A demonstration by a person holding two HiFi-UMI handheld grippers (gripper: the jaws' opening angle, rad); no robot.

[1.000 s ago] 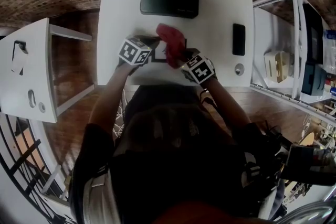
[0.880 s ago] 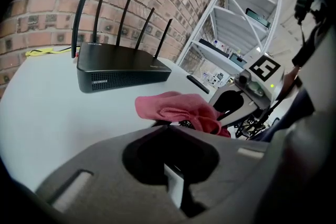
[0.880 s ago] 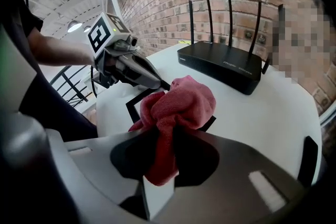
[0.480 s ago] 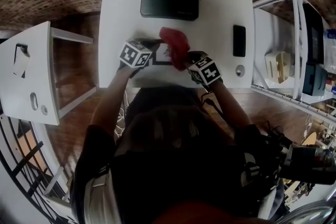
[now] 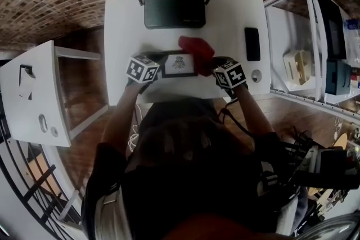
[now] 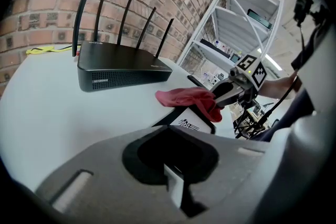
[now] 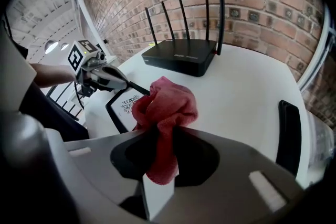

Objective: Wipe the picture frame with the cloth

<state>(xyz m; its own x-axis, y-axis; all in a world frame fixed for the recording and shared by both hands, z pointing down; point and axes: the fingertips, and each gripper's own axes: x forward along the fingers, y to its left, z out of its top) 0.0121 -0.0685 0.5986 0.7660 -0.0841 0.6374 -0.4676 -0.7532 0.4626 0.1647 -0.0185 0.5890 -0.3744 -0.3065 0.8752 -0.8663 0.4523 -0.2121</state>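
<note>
White counter [image 5: 121, 36] and black router [image 5: 173, 8] at its far edge: no change noted against one second earlier. Picture frame [image 5: 179, 64], near the counter's front edge: its glass was covered at mid-span by the cloth a second ago and is now exposed, so the printed drawing is visible across the whole face. Red cloth [image 5: 197, 51]: carried from the frame's middle to its right end, where it is bunched over the right short side. Right gripper [image 5: 211, 66]: displaced rightwards with the cloth, jaws clamped on a fold of it. Left gripper [image 5: 157, 66]: kept in place, jaws fully closed, apparently nipping the frame's left short edge to steady it. Judged: one left-to-right stroke has been completed, and further passes are probably needed. The frame's long axis is laid left to right, parallel to the counter's front edge; the face is turned upwards, the drawing's top towards the router
</note>
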